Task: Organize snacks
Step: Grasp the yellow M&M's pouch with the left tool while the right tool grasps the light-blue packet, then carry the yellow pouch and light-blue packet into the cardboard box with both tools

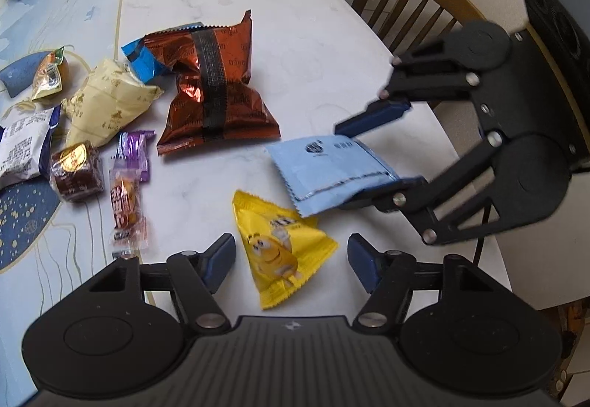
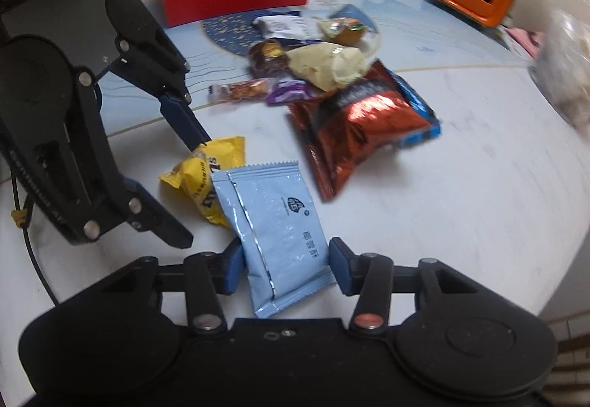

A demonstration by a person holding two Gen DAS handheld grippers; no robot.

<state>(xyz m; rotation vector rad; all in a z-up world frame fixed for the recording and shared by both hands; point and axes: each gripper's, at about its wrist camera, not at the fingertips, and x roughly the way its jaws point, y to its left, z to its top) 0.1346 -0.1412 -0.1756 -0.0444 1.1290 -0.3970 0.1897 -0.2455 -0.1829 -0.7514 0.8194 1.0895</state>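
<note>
Our right claw [image 2: 285, 265] is clamped on a flat pale-blue foil snack packet [image 2: 273, 222]. Our left claw [image 1: 291, 261] stands apart around a crinkled yellow candy pouch [image 1: 280, 252], pads not pressing, on the white marble-patterned table [image 1: 302, 49]. Beyond both claws lies a shiny copper-red biscuit bag [image 1: 217, 93].

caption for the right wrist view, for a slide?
Right gripper clamps a light-blue packet on the white table; left gripper straddles a yellow packet.
</note>
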